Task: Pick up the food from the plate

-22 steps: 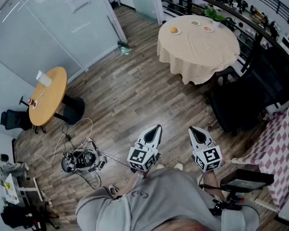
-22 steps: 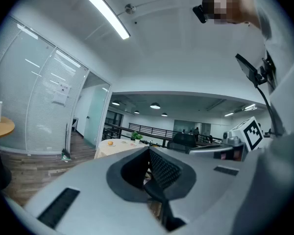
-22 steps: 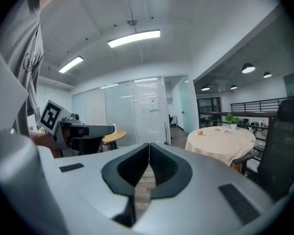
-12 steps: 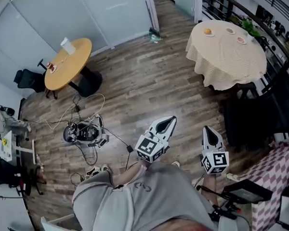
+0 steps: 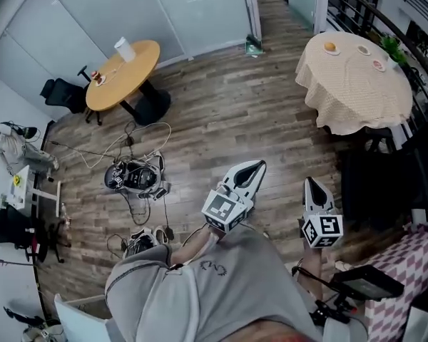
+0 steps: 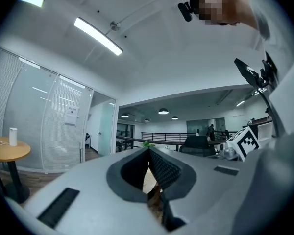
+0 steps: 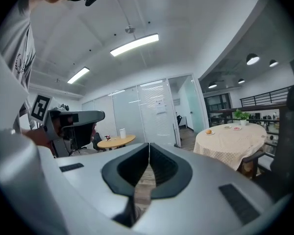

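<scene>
As clothed table (image 5: 357, 84) drifts right, left hand-held gripper (image 5: 257, 167), right hand-held gripper (image 5: 312, 185), both closed

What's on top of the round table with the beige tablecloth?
Three small plates, one holding orange food; a green plant at the edge. The cloth hides the tabletop.

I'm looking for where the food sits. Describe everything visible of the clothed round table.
The round table stands on the wooden floor at the head view's upper right. A cream, finely checked cloth covers it and hangs in folds. On its far side sit three small plates, one bearing orange food, beside a green plant. A dark chair stands at its near edge.
</scene>
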The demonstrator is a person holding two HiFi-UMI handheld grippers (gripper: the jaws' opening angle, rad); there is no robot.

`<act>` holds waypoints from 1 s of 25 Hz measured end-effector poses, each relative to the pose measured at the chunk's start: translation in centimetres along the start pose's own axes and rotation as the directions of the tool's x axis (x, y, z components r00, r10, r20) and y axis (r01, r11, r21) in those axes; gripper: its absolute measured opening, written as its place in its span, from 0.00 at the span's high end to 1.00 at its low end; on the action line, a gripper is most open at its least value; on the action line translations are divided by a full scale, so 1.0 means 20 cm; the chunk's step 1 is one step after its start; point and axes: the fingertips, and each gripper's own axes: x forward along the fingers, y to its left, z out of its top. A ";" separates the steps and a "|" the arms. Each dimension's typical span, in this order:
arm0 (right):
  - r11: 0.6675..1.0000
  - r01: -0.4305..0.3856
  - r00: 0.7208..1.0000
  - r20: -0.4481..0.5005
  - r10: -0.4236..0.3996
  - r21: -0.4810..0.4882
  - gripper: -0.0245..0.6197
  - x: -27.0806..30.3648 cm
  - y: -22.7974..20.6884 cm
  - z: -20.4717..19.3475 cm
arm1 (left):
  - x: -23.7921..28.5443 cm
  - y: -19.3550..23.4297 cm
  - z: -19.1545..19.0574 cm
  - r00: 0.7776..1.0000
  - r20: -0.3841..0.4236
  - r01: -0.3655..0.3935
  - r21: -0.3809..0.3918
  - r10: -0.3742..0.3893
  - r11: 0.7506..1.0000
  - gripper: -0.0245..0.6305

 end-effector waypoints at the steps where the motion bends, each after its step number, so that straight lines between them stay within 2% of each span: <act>1: 1.000 -0.012 1.000 0.004 0.012 -0.004 0.94 0.00 0.01 0.00 | 0.00 0.00 -0.01 1.000 0.000 -0.006 0.003 0.006 1.000 0.95; 3: 0.999 -0.033 0.999 0.012 0.033 -0.016 0.94 0.01 0.00 0.01 | 0.03 0.01 -0.04 1.000 -0.006 -0.025 -0.002 0.025 1.000 0.95; 5: 1.000 -0.018 1.000 0.017 0.019 -0.024 0.94 0.01 -0.03 0.02 | 0.08 0.03 -0.05 0.999 -0.024 -0.032 -0.022 0.031 0.999 0.95; 10: 0.998 0.056 0.998 0.030 -0.056 -0.027 0.94 -0.03 -0.13 0.05 | 0.22 0.01 -0.03 0.999 0.022 0.033 -0.026 -0.033 0.999 0.95; 20: 0.968 0.250 0.968 0.007 -0.250 -0.003 0.94 -0.04 -0.52 0.01 | 0.68 0.04 -0.24 0.988 -0.001 0.156 -0.125 -0.157 0.980 0.95; 25: 0.962 0.270 0.962 0.030 -0.271 0.026 0.94 0.15 -0.65 0.04 | 0.94 0.21 -0.33 0.984 -0.031 0.169 -0.123 -0.174 0.978 0.95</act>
